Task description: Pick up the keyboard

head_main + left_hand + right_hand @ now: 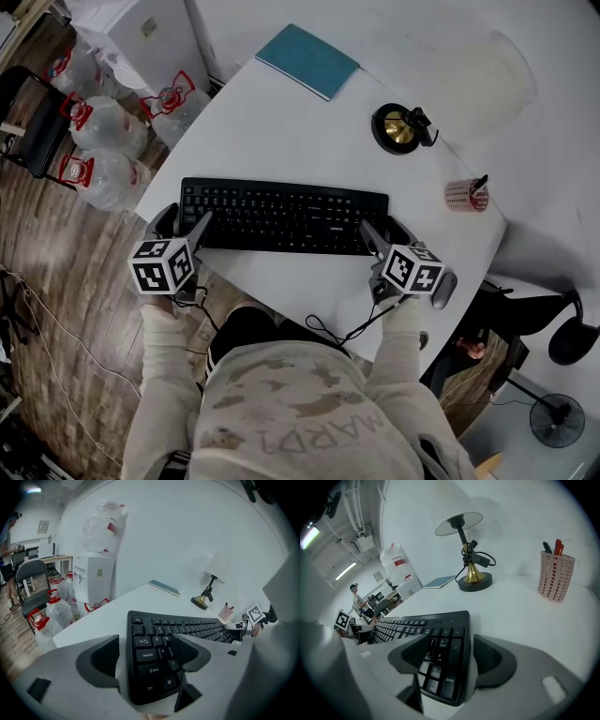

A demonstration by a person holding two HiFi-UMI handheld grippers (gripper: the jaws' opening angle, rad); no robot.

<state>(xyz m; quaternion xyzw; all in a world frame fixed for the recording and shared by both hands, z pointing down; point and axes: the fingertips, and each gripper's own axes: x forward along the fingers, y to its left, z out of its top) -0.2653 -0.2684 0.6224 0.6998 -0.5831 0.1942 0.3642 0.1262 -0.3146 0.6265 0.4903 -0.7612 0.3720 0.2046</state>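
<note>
A black keyboard (281, 216) lies flat on the white table (281, 131), near its front edge. My left gripper (185, 225) is at the keyboard's left end, open. In the left gripper view the keyboard (187, 627) has its left end between the jaws of the left gripper (147, 656): one pad stands just off the edge, the other hovers over the letter keys. My right gripper (384, 232) is at the right end, open. In the right gripper view the keyboard (440, 634) has its number pad between the jaws of the right gripper (451, 654), and neither pad presses on it.
Behind the keyboard are a teal notebook (307, 60), a brass-and-black lamp base (398, 128) and a pink pen cup (464, 195). Several large water bottles (103, 131) stand on the wooden floor at the left. The person's body is close to the table's front edge.
</note>
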